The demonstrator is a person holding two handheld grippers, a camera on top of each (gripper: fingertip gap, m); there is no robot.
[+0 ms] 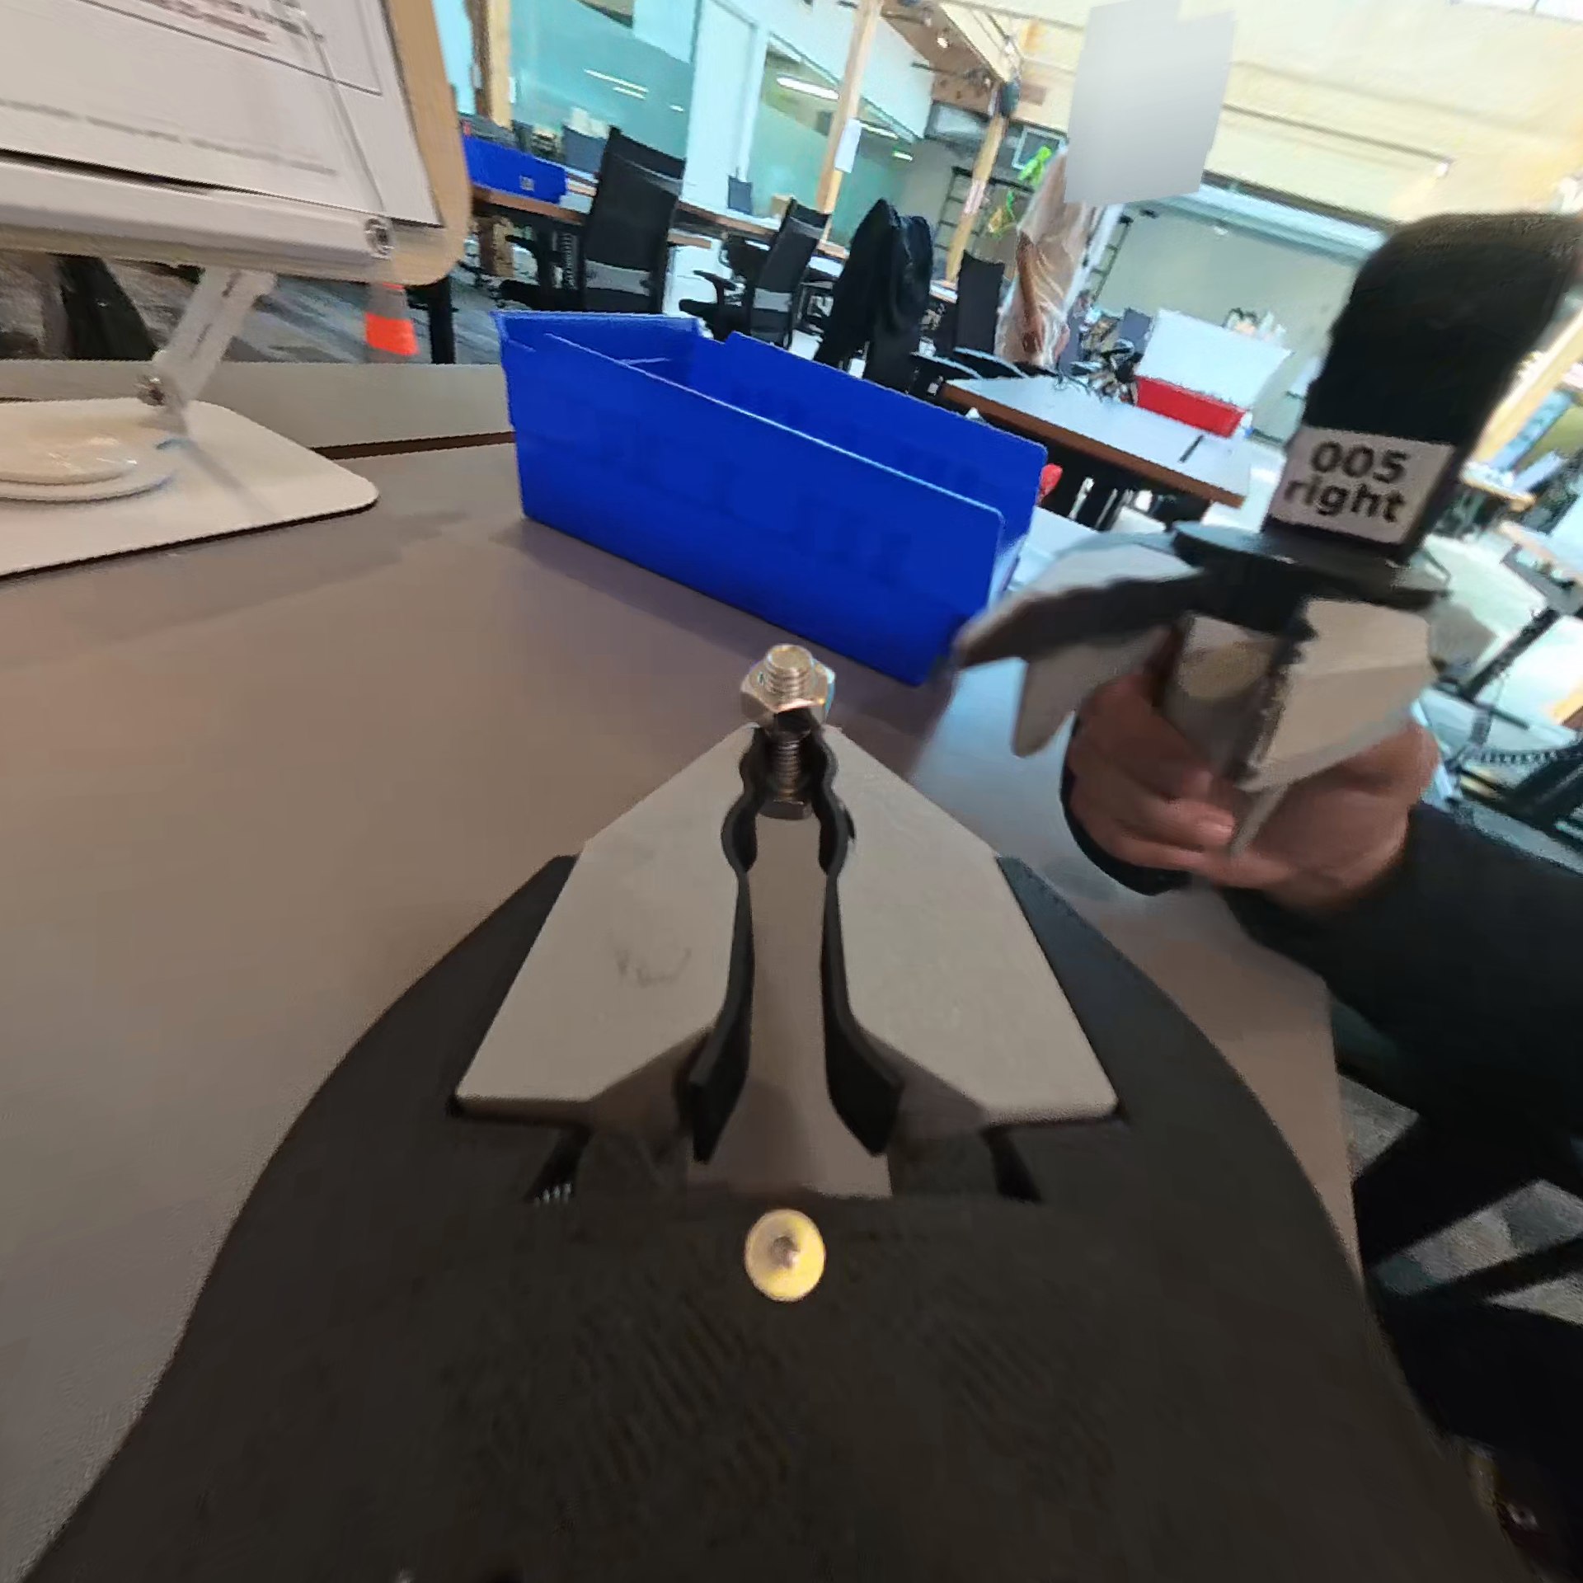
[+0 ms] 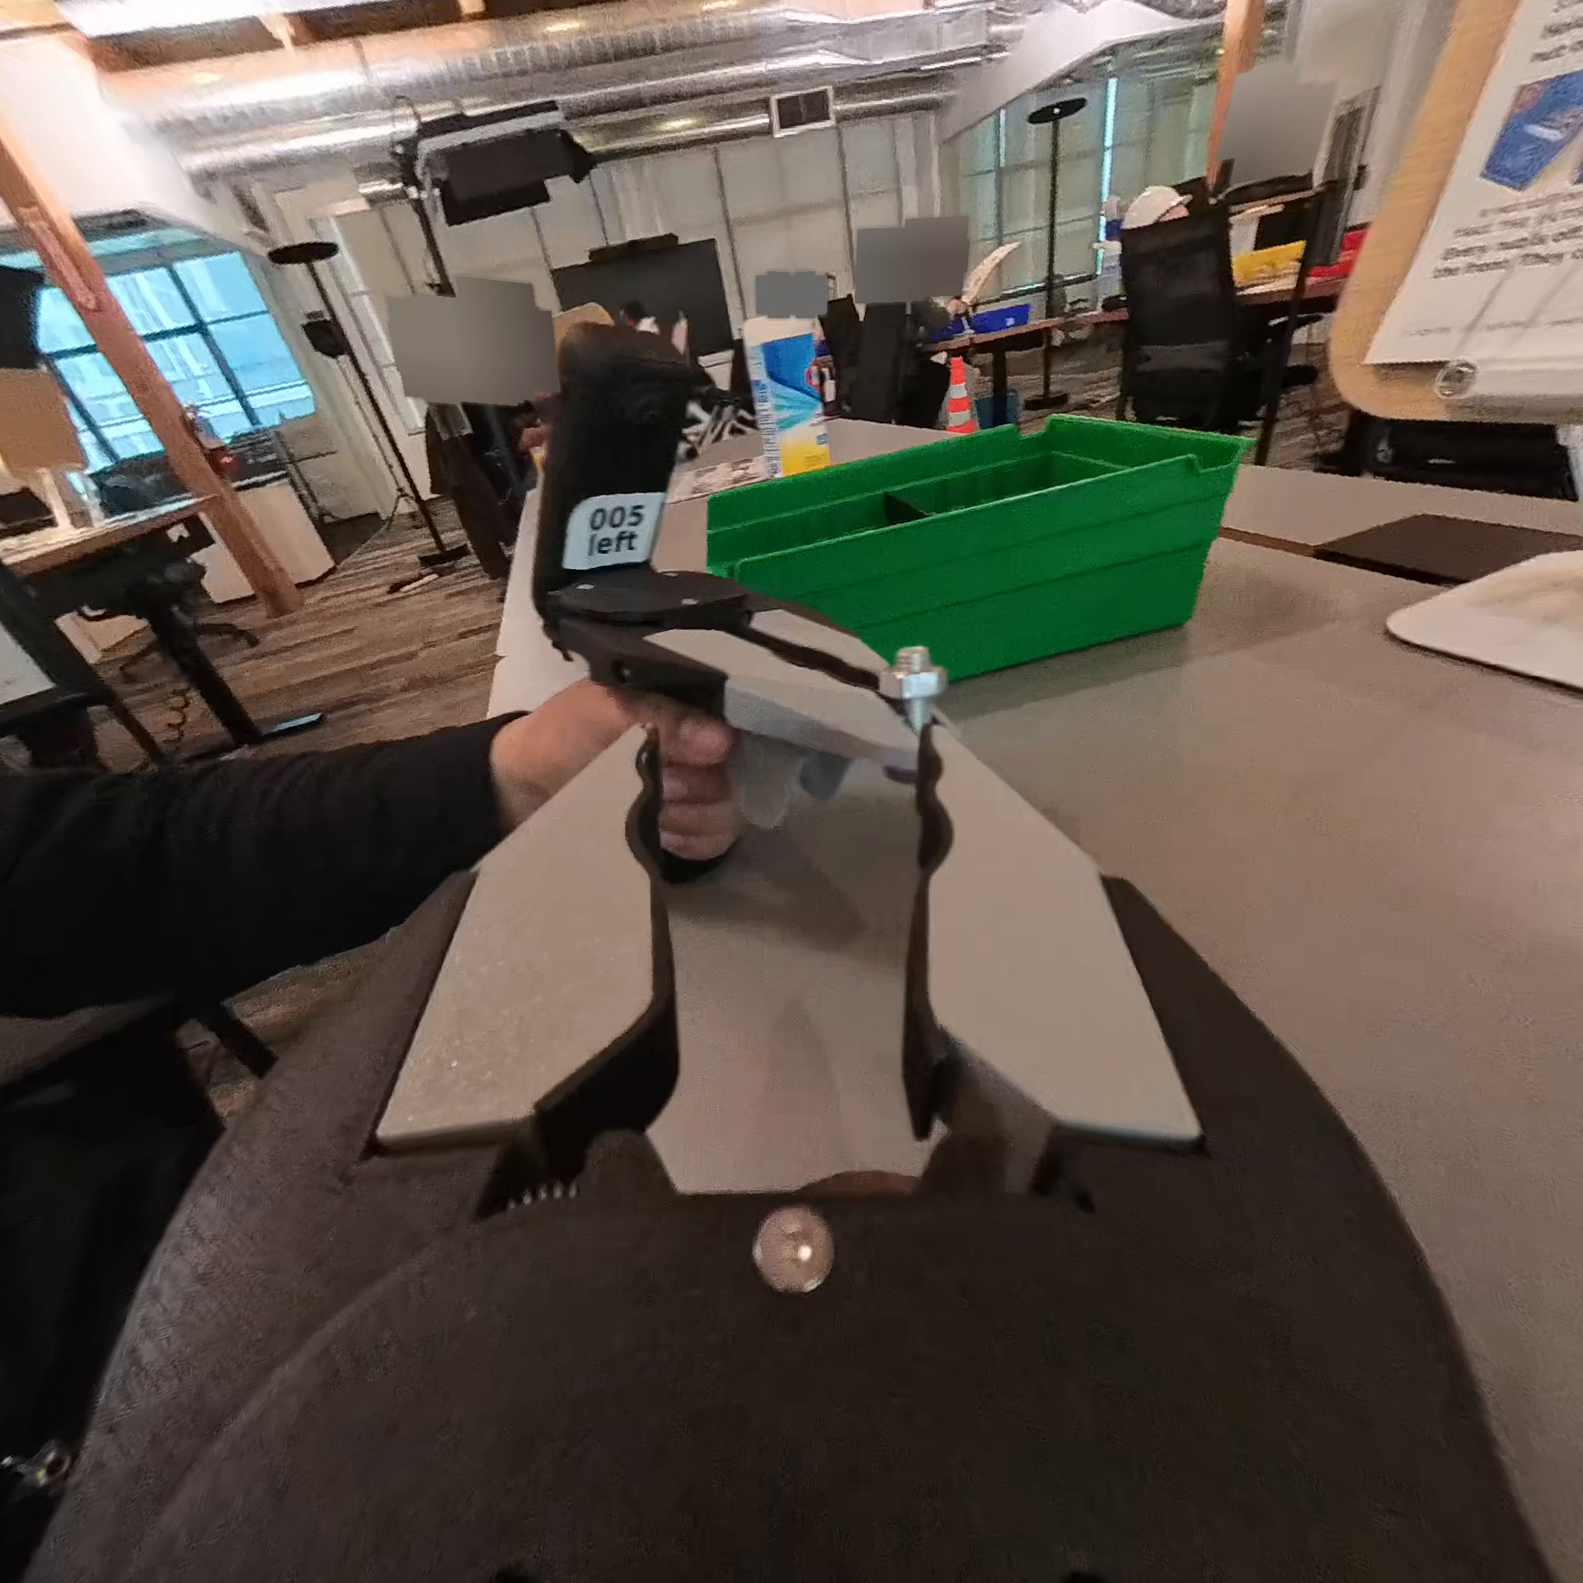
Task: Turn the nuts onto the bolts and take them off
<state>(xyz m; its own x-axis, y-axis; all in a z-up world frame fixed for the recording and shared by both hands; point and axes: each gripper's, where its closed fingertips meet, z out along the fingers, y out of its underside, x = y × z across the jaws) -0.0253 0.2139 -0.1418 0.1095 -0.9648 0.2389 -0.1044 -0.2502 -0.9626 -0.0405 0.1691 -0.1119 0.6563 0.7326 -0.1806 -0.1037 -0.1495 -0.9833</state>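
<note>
One nut (image 1: 786, 683) sits near the tip of the bolt (image 1: 779, 775) clenched upright in the left gripper (image 1: 784, 771) above the tabletop (image 1: 343, 685); the right gripper (image 2: 784, 762) waits spread and empty, so turning remains.

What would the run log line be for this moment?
left gripper: shut on bolt, held upright | nut: threaded near bolt tip | right gripper: open, empty, off the nut | step: turning pending

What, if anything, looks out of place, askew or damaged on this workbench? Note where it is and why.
Nothing stands out. The left tool is shut on the threaded steel bolt, held upright, with the silver hexagonal nut sitting square near its top. The right tool is open and empty. The blue plastic bin and green plastic bin sit flat on the grey table.
</note>
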